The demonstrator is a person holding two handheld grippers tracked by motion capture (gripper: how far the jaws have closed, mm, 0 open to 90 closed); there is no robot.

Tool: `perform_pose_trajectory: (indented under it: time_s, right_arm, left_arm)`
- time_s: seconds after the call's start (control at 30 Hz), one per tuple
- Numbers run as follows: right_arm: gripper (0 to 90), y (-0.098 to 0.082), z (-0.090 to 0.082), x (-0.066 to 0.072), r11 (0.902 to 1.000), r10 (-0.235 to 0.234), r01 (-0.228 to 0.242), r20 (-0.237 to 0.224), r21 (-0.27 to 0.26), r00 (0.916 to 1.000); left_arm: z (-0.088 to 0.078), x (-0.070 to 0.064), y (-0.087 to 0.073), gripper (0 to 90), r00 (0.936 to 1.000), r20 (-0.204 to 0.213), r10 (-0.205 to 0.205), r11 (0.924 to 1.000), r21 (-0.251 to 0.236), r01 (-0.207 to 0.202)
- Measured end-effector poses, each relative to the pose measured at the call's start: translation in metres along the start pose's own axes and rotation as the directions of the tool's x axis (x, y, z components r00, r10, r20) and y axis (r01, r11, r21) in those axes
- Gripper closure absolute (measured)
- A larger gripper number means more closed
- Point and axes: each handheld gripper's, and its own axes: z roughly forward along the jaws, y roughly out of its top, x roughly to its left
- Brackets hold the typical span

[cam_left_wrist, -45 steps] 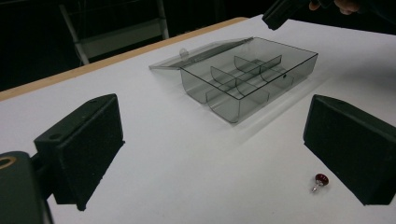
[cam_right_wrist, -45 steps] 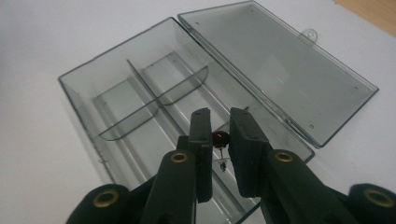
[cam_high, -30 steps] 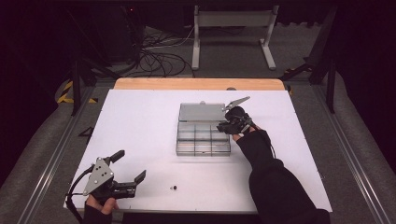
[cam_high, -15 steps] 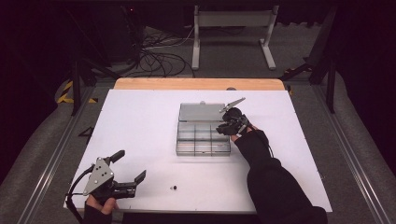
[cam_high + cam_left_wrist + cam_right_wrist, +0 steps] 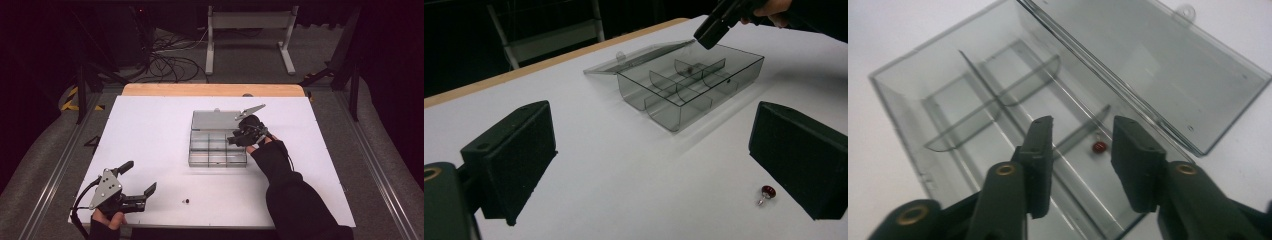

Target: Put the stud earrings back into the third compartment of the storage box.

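Over the far-right compartment of the clear grey plastic divider box (image 5: 973, 125), the right gripper (image 5: 1082, 145), jaws just opened and empty above the released small red-headed pin (image 5: 1099, 147), should lift straight up, clear of the walls.

From my remote seat the background's pretty plain — a white table top (image 5: 150, 130) with a wooden strip (image 5: 210, 90) along its far edge, a grey metal stand (image 5: 250, 35) on the floor behind it, a tangle of black cables (image 5: 170, 62) beside that, and yellow-black hazard tape (image 5: 70, 97) off left.
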Motion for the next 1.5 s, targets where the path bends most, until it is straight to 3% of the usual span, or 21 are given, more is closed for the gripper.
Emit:
perform_pose_trajectory:
  time_s: [0.23,0.5,0.73,1.0,1.17,1.5]
  right_arm:
    - [42.7,0.007,-0.013,0.023,0.9944,-0.072,0.065,-0.085,-0.082,0.9938]
    - [30.1,0.014,-0.027,0.059,0.9724,-0.19,0.167,-0.139,-0.163,0.9718]
    - [19.9,0.015,-0.032,0.083,0.9585,-0.225,0.186,-0.17,-0.216,0.9594]
    - [13.2,0.011,-0.029,0.105,0.9485,-0.266,0.212,-0.229,-0.235,0.9364]
    - [10.3,0.007,-0.026,0.118,0.9463,-0.281,0.219,-0.273,-0.238,0.92]
    - [9.6,-0.007,-0.017,0.139,0.9343,-0.321,0.246,-0.31,-0.258,0.8949]
  left_arm:
    - [0.0,0.0,0.0,5.4,1.0,0.001,-0.002,1.0,0.001,0.002]
    - [0.0,-0.001,0.0,5.3,1.0,0.001,-0.004,1.0,0.001,0.004]
    - [0.0,-0.001,0.0,5.4,1.0,0.001,-0.004,1.0,0.001,0.004]
    - [0.0,-0.001,0.0,5.3,1.0,0.002,-0.005,1.0,0.001,0.005]
    - [0.0,-0.001,0.0,5.4,1.0,0.003,-0.004,1.0,0.0,0.004]
    - [0.001,-0.001,0.0,5.4,1.0,0.002,0.001,1.0,0.005,-0.001]
